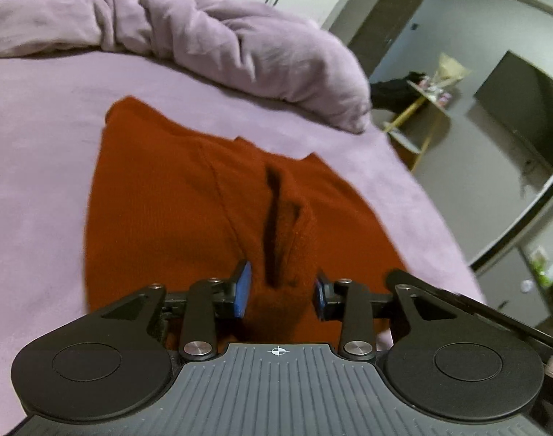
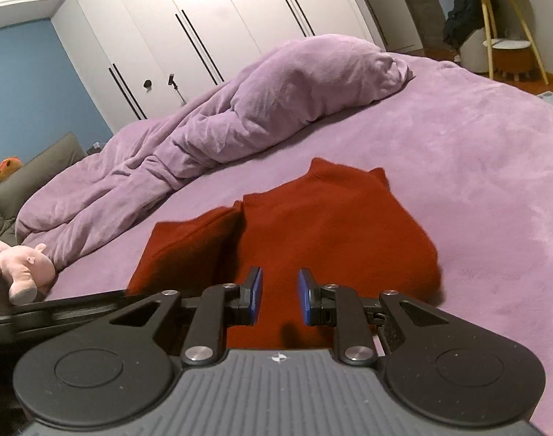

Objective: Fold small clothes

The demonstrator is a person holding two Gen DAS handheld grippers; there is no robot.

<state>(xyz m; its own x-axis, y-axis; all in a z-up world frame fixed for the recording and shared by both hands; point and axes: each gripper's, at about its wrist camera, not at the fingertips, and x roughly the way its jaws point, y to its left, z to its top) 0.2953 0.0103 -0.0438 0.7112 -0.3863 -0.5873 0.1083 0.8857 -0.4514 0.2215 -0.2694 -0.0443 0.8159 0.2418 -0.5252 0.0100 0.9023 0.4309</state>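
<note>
left gripper [image 1: 281, 292]: bottom centre of the left wrist view, blue-padded fingers spread apart, nothing between them; hovers over the near edge of the garment, contact not clear.
right gripper [image 2: 280, 296]: bottom centre of the right wrist view, jaws parted with a narrower gap, holding nothing; sits just above the near hem.
rust-red knit garment [image 1: 189, 210]: lies partly folded on the bed, centre of both views; a raised dark crease runs up from the left gripper toward frame centre; in the right wrist view a separate flap [image 2: 182, 247] lies folded at left of the main panel.
lilac plush bed cover [image 1: 40, 167]: soft, under the garment, fills the mid frame.
pink stuffed toy [image 2: 22, 269]: left edge of the right wrist view, well apart from the garment.
crumpled lilac duvet [image 2: 211, 123]: bunched beyond the garment, upper half of both views.
white wardrobe doors [image 2: 189, 21]: far background, top.
risk, double grab: the plush cover is soft, so a low pinch may catch cover along with knit; the fold would drag.
risk, thin grab: the layers are stacked, so a shallow pinch may lift only the top layer and the fold opens.
risk, crease: the ridge would likely get trapped if folded over unsmoothed.
risk, uneven lift: the grippers differ in opening, so one may close late and skew the edge.
</note>
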